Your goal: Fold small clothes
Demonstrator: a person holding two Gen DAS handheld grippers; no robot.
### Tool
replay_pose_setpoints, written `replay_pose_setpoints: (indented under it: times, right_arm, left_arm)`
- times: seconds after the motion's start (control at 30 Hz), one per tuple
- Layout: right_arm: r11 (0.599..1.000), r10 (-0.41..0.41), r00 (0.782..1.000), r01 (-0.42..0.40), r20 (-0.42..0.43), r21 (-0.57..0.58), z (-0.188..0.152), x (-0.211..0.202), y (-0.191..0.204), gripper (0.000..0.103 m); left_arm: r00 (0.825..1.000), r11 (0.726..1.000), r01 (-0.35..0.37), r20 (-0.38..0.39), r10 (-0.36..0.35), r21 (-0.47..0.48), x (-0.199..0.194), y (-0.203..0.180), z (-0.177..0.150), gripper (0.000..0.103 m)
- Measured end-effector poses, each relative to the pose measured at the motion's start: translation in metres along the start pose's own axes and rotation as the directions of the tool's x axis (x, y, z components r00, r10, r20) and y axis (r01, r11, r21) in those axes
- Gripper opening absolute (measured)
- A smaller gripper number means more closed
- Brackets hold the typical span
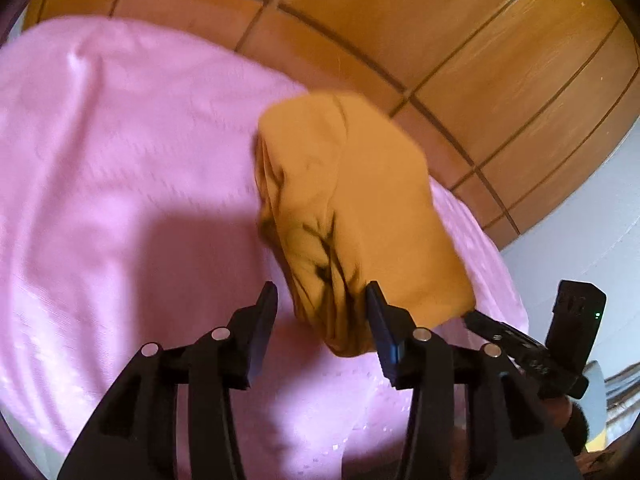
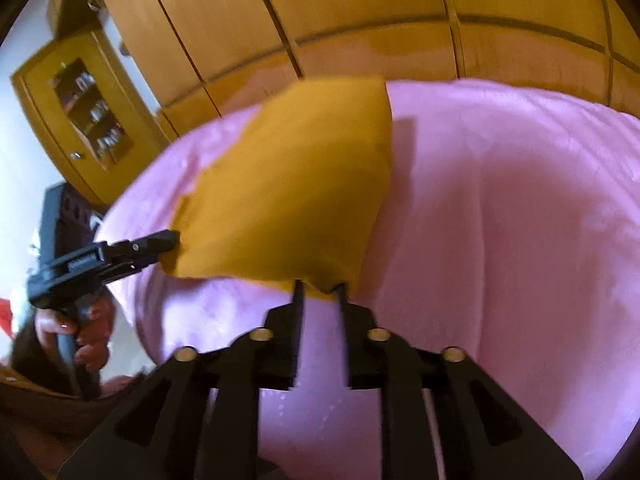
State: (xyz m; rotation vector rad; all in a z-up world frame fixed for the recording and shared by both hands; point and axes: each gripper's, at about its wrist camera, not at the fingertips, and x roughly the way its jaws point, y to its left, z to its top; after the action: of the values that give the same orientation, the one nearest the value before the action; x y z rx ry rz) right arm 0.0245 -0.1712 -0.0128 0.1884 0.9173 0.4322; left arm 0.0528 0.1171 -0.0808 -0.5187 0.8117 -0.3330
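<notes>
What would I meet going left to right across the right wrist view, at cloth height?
Glass-door cabinet → left gripper → mustard cloth → bare pink bedcover.

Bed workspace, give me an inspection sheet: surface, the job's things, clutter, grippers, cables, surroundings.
Surface: pink bedspread, softly creased.
Job's things: one orange garment with dark markings on its bunched end, partly folded and motion-blurred.
Clutter: nothing seen.
Grippers: left hand-held gripper is open, with the bunched end between its fingers and a gap on one side. The right hand-held gripper looks closed on the garment's near edge.
Cables: nothing seen.
Surroundings: wooden wardrobe behind the bed, with a glass-fronted cabinet beside it.
</notes>
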Motion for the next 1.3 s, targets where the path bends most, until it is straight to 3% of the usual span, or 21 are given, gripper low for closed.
replay_pose_setpoints:
  times: [0.07, 0.1, 0.2, 0.27, 0.3, 0.33, 0.37, 0.47, 0.57, 0.6, 0.7, 0.77, 0.83, 0.9, 1.07, 1.2, 1.3]
  right_arm:
    - [1.000, -0.005, 0.997, 0.003, 0.075, 0.028, 0.013, -0.017, -0.009, 0.047]
    - [0.999, 0.004, 0.994, -0.008, 0.107, 0.042, 0.020, -0.023, -0.014, 0.048]
    - [0.994, 0.031, 0.982, -0.050, 0.184, 0.097, 0.051, -0.031, -0.028, 0.048]
    - [0.995, 0.029, 0.979, -0.048, 0.201, 0.090, 0.076, -0.023, -0.029, 0.048]
    - [0.996, 0.031, 0.978, -0.046, 0.204, 0.071, 0.088, -0.017, -0.026, 0.046]
    - [0.997, 0.038, 0.979, -0.051, 0.202, 0.056, 0.099, -0.011, -0.022, 0.037]
    - [0.997, 0.054, 0.979, -0.063, 0.194, 0.043, 0.108, -0.004, -0.020, 0.032]
    - [0.998, 0.061, 0.989, -0.062, 0.136, 0.002, 0.135, 0.024, -0.005, 0.031]
    - [0.998, 0.040, 0.997, -0.036, 0.071, -0.060, 0.152, 0.055, 0.009, 0.031]
    - [0.997, 0.032, 0.998, -0.028, 0.051, -0.079, 0.155, 0.064, 0.012, 0.031]
    - [0.995, -0.034, 0.998, 0.030, -0.047, -0.093, 0.155, 0.106, 0.009, 0.029]
    - [0.991, -0.116, 0.989, 0.109, -0.094, -0.077, 0.152, 0.132, -0.006, 0.007]
    - [0.992, -0.127, 0.987, 0.129, -0.096, 0.012, 0.144, 0.151, -0.032, 0.000]
    - [0.993, -0.091, 0.994, 0.097, -0.068, 0.075, 0.140, 0.156, -0.045, 0.000]
    - [0.985, -0.163, 0.987, 0.163, 0.008, -0.062, 0.133, 0.152, -0.031, 0.000]
    - [0.995, -0.101, 0.993, 0.102, 0.058, -0.014, 0.133, 0.130, -0.035, 0.000]
    - [0.996, -0.081, 0.989, 0.077, 0.123, 0.040, 0.131, 0.093, -0.031, 0.022]
  left_arm:
    - [0.997, 0.997, -0.047, 0.070, 0.044, 0.053, -0.013, -0.015, 0.010, 0.045]
    - [0.994, 0.994, -0.066, 0.091, 0.058, 0.092, -0.015, -0.023, 0.017, 0.045]
    - [0.990, 0.959, -0.114, 0.115, 0.087, 0.258, -0.005, -0.065, 0.034, 0.050]
    - [0.993, 0.929, -0.112, 0.084, 0.088, 0.353, 0.014, -0.089, 0.041, 0.051]
    - [0.993, 0.908, -0.116, 0.064, 0.098, 0.403, 0.028, -0.102, 0.043, 0.051]
    - [0.992, 0.891, -0.124, 0.044, 0.117, 0.437, 0.041, -0.112, 0.043, 0.051]
    - [0.990, 0.871, -0.131, 0.013, 0.142, 0.473, 0.057, -0.121, 0.043, 0.051]
    - [0.984, 0.837, -0.132, -0.031, 0.175, 0.531, 0.084, -0.133, 0.041, 0.051]
    - [0.972, 0.769, -0.152, -0.048, 0.231, 0.621, 0.107, -0.135, 0.031, 0.055]
    - [0.971, 0.762, -0.148, -0.052, 0.232, 0.631, 0.112, -0.133, 0.029, 0.057]
    - [0.978, 0.777, -0.113, -0.070, 0.198, 0.620, 0.118, -0.118, 0.025, 0.059]
    - [0.983, 0.782, -0.094, -0.065, 0.170, 0.616, 0.118, -0.112, 0.023, 0.058]
    - [0.987, 0.769, -0.090, -0.050, 0.156, 0.632, 0.122, -0.107, 0.019, 0.058]
    - [0.990, 0.765, -0.090, -0.028, 0.140, 0.638, 0.127, -0.108, 0.017, 0.059]
    - [0.994, 0.791, -0.046, -0.050, 0.096, 0.610, 0.124, -0.105, 0.020, 0.058]
    - [0.997, 0.856, 0.009, -0.075, 0.034, 0.517, 0.094, -0.102, 0.036, 0.069]
    - [1.000, 0.901, -0.021, -0.008, 0.026, 0.434, 0.070, -0.088, 0.056, 0.071]
